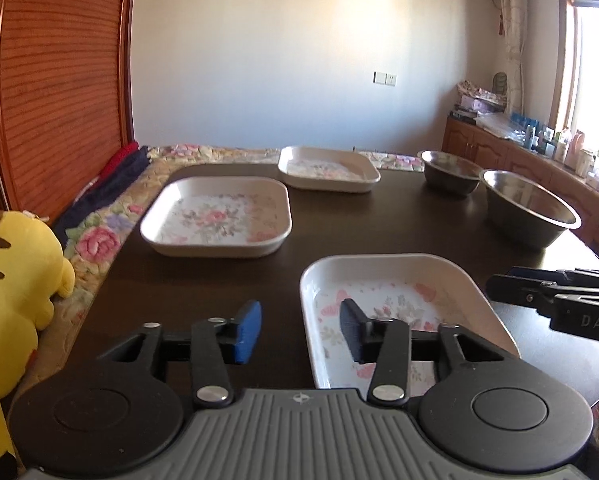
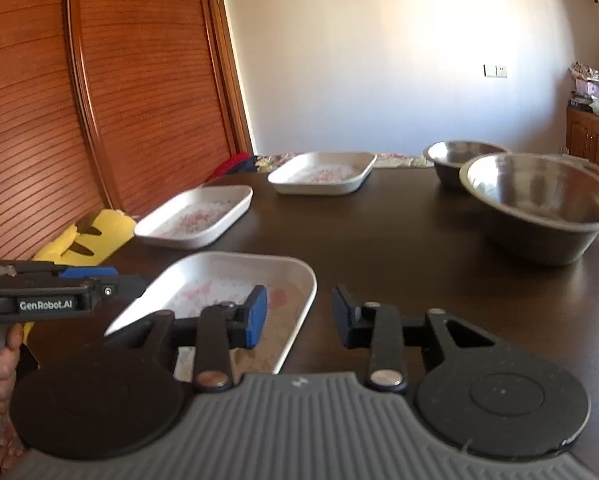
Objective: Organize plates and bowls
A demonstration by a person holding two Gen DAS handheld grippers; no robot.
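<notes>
Nearest plate [image 1: 399,300] sits at our one o'clock under the left gripper [image 1: 299,328]; both the left and the right gripper [image 2: 299,316] gape empty.

Both wrist cameras sit low over the dark table [image 1: 219,280], looking forward along their fingers toward the far white wall [image 1: 279,60]. The left view sits further left. Both share the nearest floral plate [image 1: 383,280], close below.
</notes>
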